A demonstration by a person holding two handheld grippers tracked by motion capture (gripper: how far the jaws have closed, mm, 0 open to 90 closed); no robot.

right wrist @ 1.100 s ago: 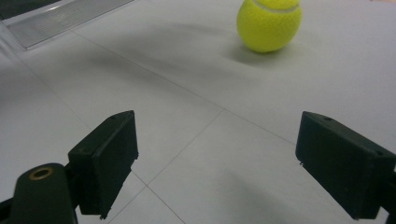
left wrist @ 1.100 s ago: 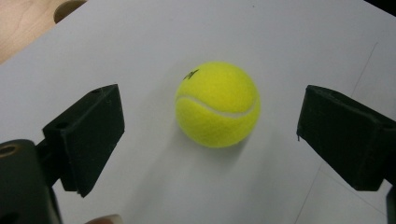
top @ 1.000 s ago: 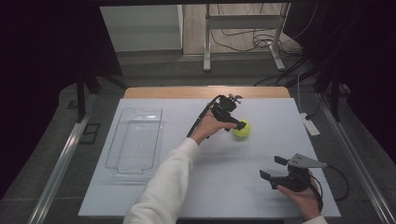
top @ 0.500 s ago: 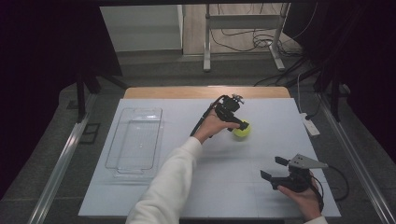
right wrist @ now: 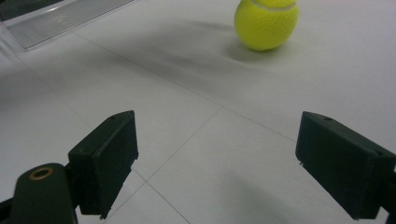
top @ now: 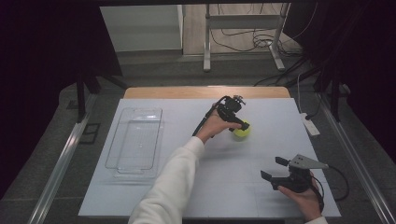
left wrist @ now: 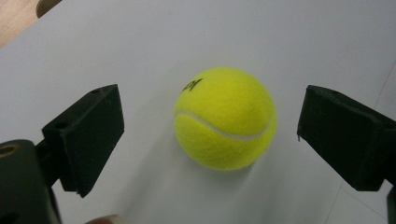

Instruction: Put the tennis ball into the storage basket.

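— What lies beyond the white table (top: 154, 196)?
— A grey floor (top: 154, 65), a metal stand (top: 243, 32) with loose cables (top: 243, 39) behind it, and darkness at both sides
— And its far edge?
— A wooden strip (top: 205, 92)

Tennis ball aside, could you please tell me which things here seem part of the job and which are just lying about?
Likely in play:
- tennis ball, lying between the open left tongs
- clear tray, empty, possibly where the ball goes

Lying about:
- right tongs, open over bare table
- white strip at the table edge
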